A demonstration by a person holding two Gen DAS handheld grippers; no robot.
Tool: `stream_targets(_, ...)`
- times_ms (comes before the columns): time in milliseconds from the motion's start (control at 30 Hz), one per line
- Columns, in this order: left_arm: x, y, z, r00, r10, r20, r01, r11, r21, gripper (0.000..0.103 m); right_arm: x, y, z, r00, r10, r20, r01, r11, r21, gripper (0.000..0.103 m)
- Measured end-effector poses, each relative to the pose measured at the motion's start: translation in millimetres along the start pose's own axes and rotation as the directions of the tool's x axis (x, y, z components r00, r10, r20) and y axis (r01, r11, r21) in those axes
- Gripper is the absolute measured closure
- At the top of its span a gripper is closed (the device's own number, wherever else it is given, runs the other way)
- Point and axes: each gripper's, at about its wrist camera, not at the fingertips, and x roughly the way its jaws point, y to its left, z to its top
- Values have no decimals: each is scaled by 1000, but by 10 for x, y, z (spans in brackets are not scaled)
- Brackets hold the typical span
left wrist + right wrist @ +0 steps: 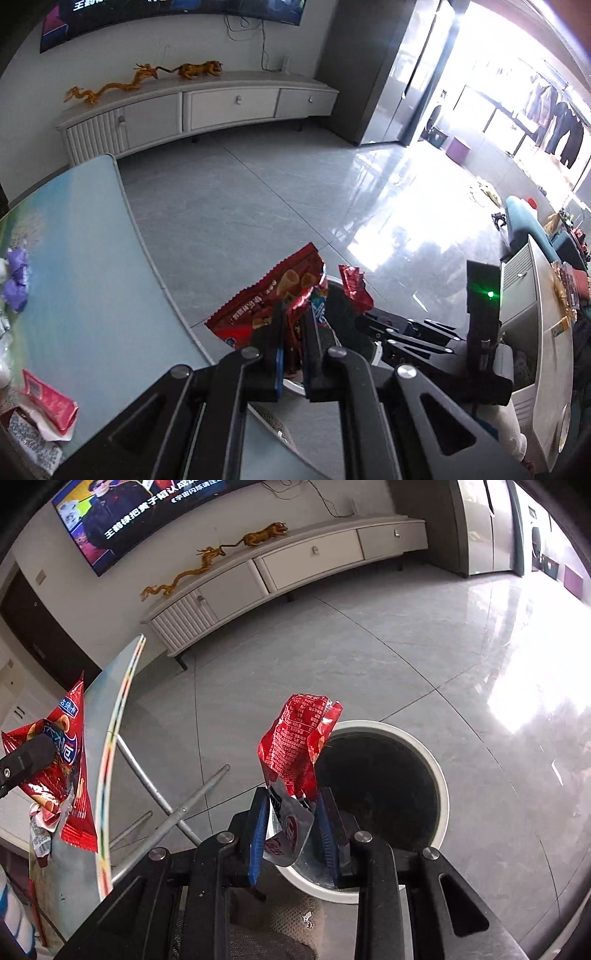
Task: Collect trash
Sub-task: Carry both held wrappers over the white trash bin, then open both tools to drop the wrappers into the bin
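Note:
My left gripper is shut on a red snack bag, held just past the table edge; the bag and gripper also show in the right wrist view. My right gripper is shut on a crumpled red and silver wrapper, held above the near rim of a white round trash bin with a dark inside. The right gripper and its wrapper show in the left wrist view, over the bin.
A pale blue table on the left holds a pink wrapper, purple crumpled pieces and other scraps. A white TV cabinet stands far across the grey tile floor. A white cabinet is to the right.

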Motion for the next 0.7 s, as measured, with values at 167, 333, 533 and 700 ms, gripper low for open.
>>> stream_targets(167,468,-197,141,995,-70,-66,70,998,1,88,163,-291,74,999,-38,-18,39,996,79,56)
stream_targets(333,739,-242,259,990,-111,-91,110,994,-19,63,222,-501,54,996,-82,-30,85,987,138,53)
stream_targets(533,733,-184,324,986,-132,-98,129,991,-34,63,107,-618,20,993,-117,-19,119,979,167,52)
stream_targets(700,379,-67,308,993,-105,-45,104,994,-32,63,-69,-497,74,994,-110,21,106,983,152,52)
